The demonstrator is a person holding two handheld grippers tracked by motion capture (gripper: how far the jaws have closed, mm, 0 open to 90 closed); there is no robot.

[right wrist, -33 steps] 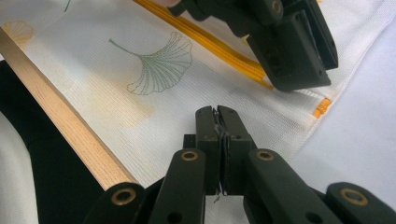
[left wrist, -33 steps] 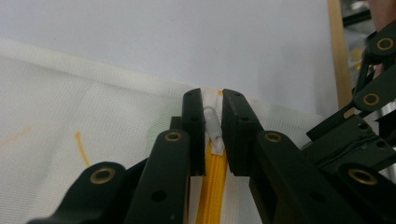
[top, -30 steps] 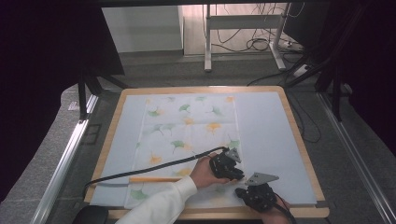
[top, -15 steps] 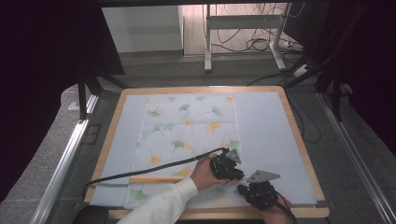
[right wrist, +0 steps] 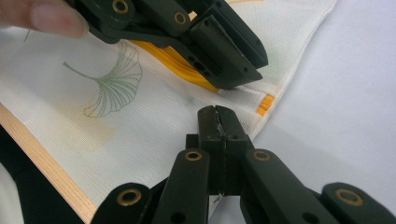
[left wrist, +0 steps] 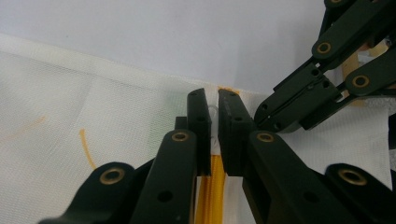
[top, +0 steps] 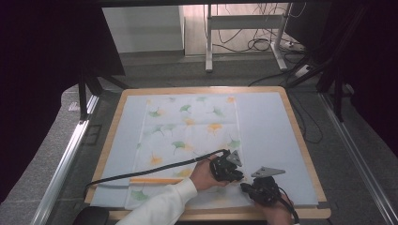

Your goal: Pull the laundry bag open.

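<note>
Forearms enter from the six o'clock edge of the high view, my left sleeve white and angled toward one o'clock. My left gripper (top: 233, 169) sits near the cloth's lower right corner, at about five o'clock on the table (top: 300, 136), and my right gripper (top: 244, 186) sits just beside it, toward five o'clock of the left one. One grey three-cornered plate rides on each gripper. A black cable trails from the left gripper toward nine o'clock across the cloth.

In the left gripper view, my left gripper's jaws are drawn nearly together over the zipper (left wrist: 211, 191), with a small pale piece, seemingly the zipper pull, pinched between them; a narrow slit remains between the pads. In the right gripper view, my right gripper (right wrist: 217, 116) has its jaws pressed fully together at the cloth's hem, and I cannot tell whether fabric is caught between them.

Count: one pale cloth (top: 187, 131) printed with green and yellow ginkgo leaves, lying flat on the light blue mat; one orange-yellow zipper near its six o'clock edge; two grippers; one wood-framed table. One fingertip (right wrist: 44, 18) shows at eleven o'clock in the right gripper view.

No brand, label or legible writing appears on any item.
</note>
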